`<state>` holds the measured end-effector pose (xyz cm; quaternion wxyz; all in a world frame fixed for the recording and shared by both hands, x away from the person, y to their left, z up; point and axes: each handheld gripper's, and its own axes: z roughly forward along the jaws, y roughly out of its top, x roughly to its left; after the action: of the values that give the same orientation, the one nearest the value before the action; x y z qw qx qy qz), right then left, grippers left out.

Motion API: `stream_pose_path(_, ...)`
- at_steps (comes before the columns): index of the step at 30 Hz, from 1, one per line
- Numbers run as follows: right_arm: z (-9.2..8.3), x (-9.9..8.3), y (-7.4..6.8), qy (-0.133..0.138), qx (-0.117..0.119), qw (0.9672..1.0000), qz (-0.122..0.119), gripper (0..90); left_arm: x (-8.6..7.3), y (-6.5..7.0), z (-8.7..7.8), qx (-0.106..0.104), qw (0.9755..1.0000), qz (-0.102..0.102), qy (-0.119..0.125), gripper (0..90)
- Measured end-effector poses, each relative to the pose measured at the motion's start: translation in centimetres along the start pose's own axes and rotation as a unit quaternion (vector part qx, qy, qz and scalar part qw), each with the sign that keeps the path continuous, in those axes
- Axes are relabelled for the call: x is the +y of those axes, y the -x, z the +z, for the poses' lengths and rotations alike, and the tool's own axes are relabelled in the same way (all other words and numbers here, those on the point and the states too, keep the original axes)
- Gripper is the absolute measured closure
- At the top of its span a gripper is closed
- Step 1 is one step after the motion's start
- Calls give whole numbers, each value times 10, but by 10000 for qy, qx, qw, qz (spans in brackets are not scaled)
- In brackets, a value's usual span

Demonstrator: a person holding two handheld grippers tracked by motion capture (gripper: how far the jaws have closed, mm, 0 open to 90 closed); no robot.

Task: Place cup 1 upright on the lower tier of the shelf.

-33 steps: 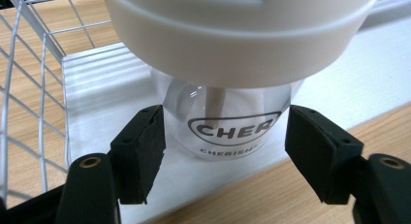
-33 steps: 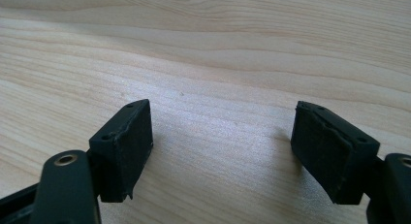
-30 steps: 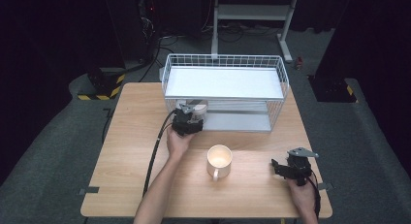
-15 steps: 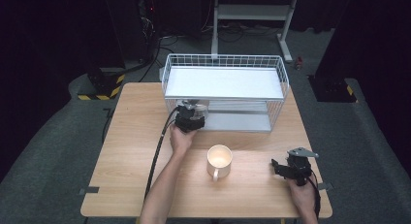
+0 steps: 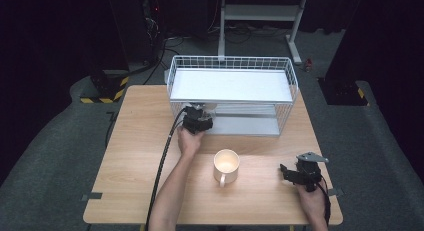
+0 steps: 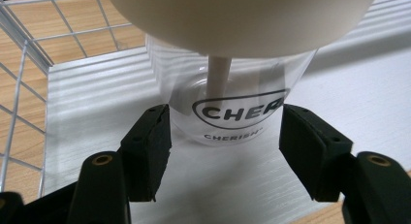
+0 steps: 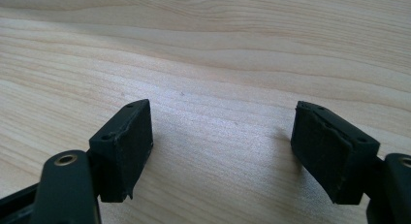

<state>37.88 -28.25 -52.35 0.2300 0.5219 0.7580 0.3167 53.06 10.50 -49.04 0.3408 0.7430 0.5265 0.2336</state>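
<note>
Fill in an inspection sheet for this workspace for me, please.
Surface: wooden table, bare wood between the items.
Job's things: clear cup with a printed logo, standing on the lower shelf of the white wire rack.
Clutter: cream mug, upright, handle towards the person.
Grippers: left gripper shut on the clear cup; right gripper open over bare wood.
Cables: black cable trails from the left gripper off the near edge.
Surroundings: grey floor, yellow-black striped block, white stand behind.
</note>
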Motion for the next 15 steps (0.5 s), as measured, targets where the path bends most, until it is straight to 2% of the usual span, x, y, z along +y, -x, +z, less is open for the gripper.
stream_pose_path(1, 0, 0, 0, 2, 0, 10000, 0, 230, 0, 0, 0, 6, 10000, 51, -11, 367)
stream_pose_path(3, 0, 0, 0, -3, 4, 10000, -2, 229, -1, 2, 0, 29, 9999, -85, -46, 368)
stream_pose_path(4, 0, 0, 0, -5, 7, 10000, -4, 230, 0, 0, 0, -2, 10000, 56, -22, 365)
stream_pose_path(6, 0, 0, 0, -2, 6, 10000, -8, 230, 1, 1, -3, 9, 10000, 82, 14, 359)
stream_pose_path(15, 0, 0, 0, -1, 5, 10000, -10, 230, 2, 3, -13, -188, 9997, 92, 103, 328)
